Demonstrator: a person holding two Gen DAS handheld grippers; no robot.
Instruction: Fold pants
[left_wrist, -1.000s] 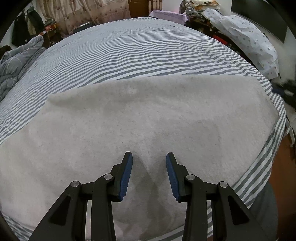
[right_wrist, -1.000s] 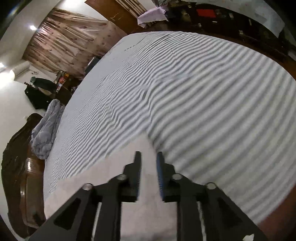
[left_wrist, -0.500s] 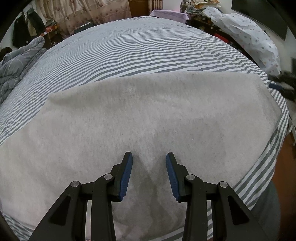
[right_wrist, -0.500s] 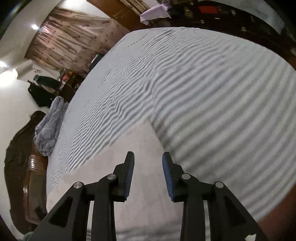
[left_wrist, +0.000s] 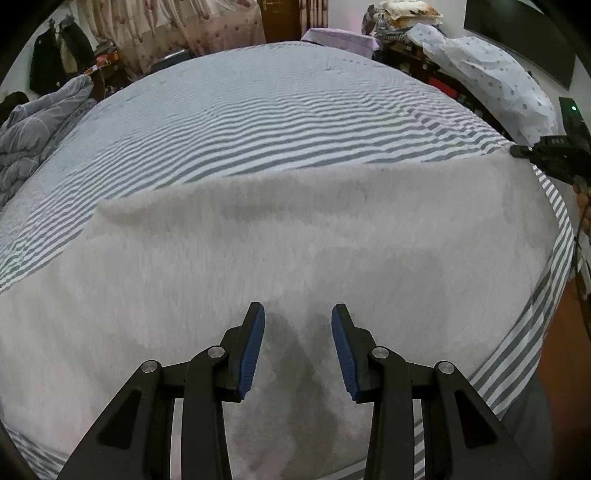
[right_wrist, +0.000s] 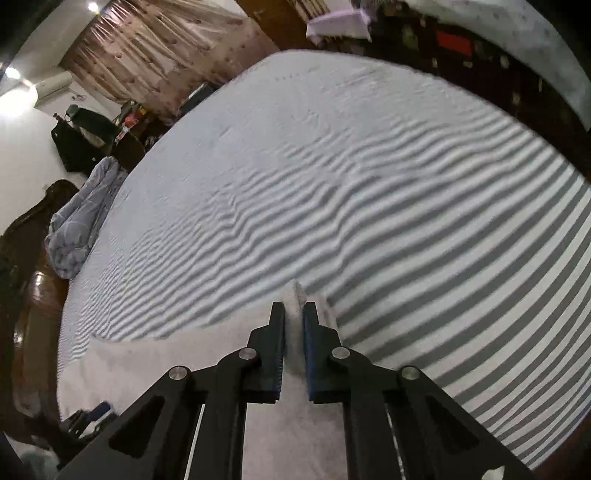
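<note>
The pants (left_wrist: 295, 236) are pale grey fleece, spread flat across the near side of a striped bed. My left gripper (left_wrist: 297, 328) is open and empty, hovering just above the middle of the fabric near its front edge. My right gripper (right_wrist: 294, 314) is shut on the far right corner of the pants (right_wrist: 294, 295), which bunches up between the pads. The right gripper also shows at the far right of the left wrist view (left_wrist: 517, 150), pinching that corner. The left gripper shows small at the lower left of the right wrist view (right_wrist: 92, 413).
The bed sheet (left_wrist: 258, 122) has grey and white stripes and stretches far beyond the pants. A crumpled grey quilt (left_wrist: 33, 125) lies at the far left. A dotted cover (left_wrist: 491, 74) and cluttered furniture stand at the right. A dark wooden headboard (right_wrist: 26, 295) is at the left.
My right gripper opened half a second ago and has now shut on the far right corner of the pants. The left gripper stayed open and drew back slightly over the fabric.
</note>
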